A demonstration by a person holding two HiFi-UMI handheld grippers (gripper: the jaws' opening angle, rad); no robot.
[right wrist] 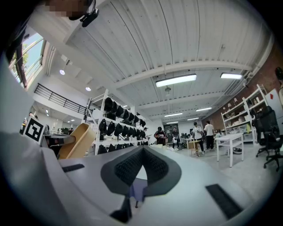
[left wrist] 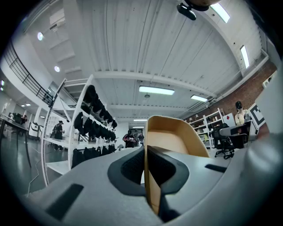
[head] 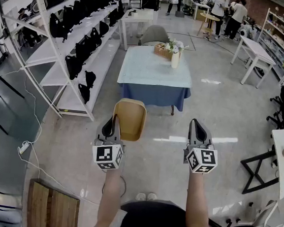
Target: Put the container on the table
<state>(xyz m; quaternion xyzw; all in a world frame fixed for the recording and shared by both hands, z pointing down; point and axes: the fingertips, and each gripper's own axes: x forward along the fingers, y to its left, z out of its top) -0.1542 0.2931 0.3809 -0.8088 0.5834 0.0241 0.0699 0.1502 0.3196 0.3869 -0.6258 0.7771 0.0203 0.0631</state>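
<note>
White shelving rack [head: 52, 53] at left, rows of black bags [head: 83, 51] on it. Grey chair [head: 155, 35] beyond. White worktable [head: 256, 51] at right. People [head: 234, 17] standing far back. Wooden pallet [head: 52, 209] on floor, near left.

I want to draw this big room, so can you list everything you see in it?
container: one, tan, held up over the floor
table: one, pale blue cloth, middle of the room
vase of flowers: one, white, far end of the table
basket: one, brown, beside the vase
chair: one, grey, behind the table
shelf rack: one, white, left side
bags: many, black, on the rack
people: several, far end
left gripper: one, grey, shut on the container's rim
right gripper: one, grey, shut, empty
</note>
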